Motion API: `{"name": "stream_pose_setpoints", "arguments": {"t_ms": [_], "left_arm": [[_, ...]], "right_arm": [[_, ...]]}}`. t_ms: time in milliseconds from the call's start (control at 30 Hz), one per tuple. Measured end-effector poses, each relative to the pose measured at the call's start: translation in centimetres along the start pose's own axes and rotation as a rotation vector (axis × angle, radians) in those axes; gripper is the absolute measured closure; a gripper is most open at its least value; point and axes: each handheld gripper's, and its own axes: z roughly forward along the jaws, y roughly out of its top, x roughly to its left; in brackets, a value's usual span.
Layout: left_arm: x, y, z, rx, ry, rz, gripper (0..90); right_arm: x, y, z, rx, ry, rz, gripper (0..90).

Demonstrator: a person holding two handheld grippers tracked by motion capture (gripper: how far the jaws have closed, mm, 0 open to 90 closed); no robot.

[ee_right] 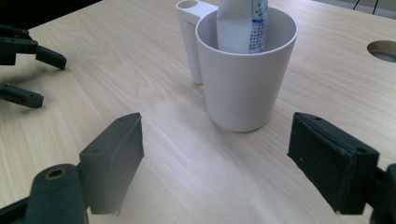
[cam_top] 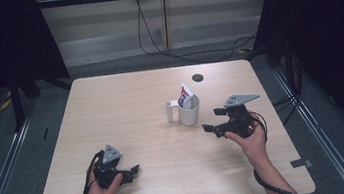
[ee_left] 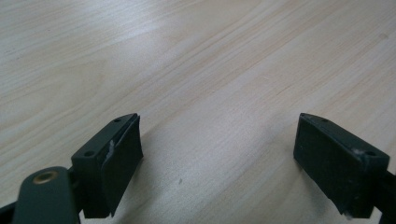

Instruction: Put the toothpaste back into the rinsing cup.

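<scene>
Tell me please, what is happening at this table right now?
A person sits at a wooden table with a hand-held gripper in each hand. The right hand-held gripper is open and points at a white cup, close to it but not touching. A tube stands inside the cup. The left hand-held gripper is also open and rests low over bare table, apart from the cup. Nothing is grasped yet.

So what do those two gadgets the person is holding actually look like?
Both are black, angular hand tools. The left gripper and the right gripper each carry a grey three-cornered plate on top and trail a black cable. Each ends in two blocky black fingers with flat pads. No sleeves show on the forearms.
</scene>
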Motion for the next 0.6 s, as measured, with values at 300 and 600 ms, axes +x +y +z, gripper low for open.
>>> {"name": "stream_pose_setpoints", "arguments": {"t_ms": [300,600], "left_arm": [[0.0,0.0,0.0,-0.002,0.001,-0.001,15.1],[0.0,0.0,0.0,-0.002,0.001,-0.001,15.1]], "right_arm": [[0.2,-0.9,-0.5,0.013,0.001,-0.01,17.5],[0.3,-1.5,-0.9,0.033,0.006,-0.014,17.4]]}}
